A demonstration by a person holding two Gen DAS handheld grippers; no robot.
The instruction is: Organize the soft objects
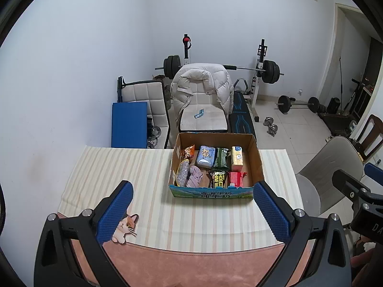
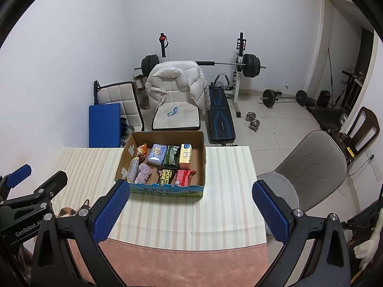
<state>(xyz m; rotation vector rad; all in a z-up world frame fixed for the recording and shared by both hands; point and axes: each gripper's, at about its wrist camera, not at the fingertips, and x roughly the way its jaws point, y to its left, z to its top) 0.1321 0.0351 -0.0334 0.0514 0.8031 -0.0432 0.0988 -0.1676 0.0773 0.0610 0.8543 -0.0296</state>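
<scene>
Left wrist view: left hand-held gripper (image 1: 191, 205) wide open, empty, over desk (image 1: 119, 179). Box (image 1: 211, 193) w/ soft packs at far edge. Right wrist view: right hand-held gripper (image 2: 190, 203) open, empty; box (image 2: 165, 190) just ahead.
</scene>
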